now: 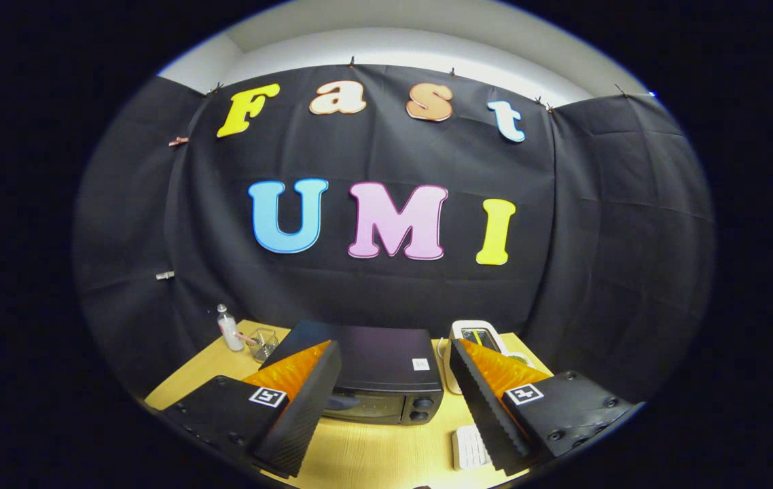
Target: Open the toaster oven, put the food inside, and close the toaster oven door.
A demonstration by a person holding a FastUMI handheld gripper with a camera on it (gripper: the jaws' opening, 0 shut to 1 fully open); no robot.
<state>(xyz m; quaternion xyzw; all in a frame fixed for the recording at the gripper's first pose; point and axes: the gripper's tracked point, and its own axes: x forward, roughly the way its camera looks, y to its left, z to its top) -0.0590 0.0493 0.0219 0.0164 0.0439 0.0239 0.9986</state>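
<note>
Two fingers of the handheld gripper [393, 421] stand spread wide apart, pinching nothing, each carrying a small square black-and-white marker tag on its upper block. Between and just beyond them sits the black toaster oven [373, 370] on a pale wooden table [366, 455], its glass door shut, the handle running across the top of the door and two round knobs stacked at its right side. A small white sticker marks the oven's top near the right corner; its print is too small to read. Close by the right finger lies a white ribbed object [469, 447]. Behind that finger stands a white appliance [475, 339] with a dark panel. Beyond the left finger, near the black cloth wall, are a clear bottle [229, 327] and a small wire-mesh basket [263, 343].
</note>
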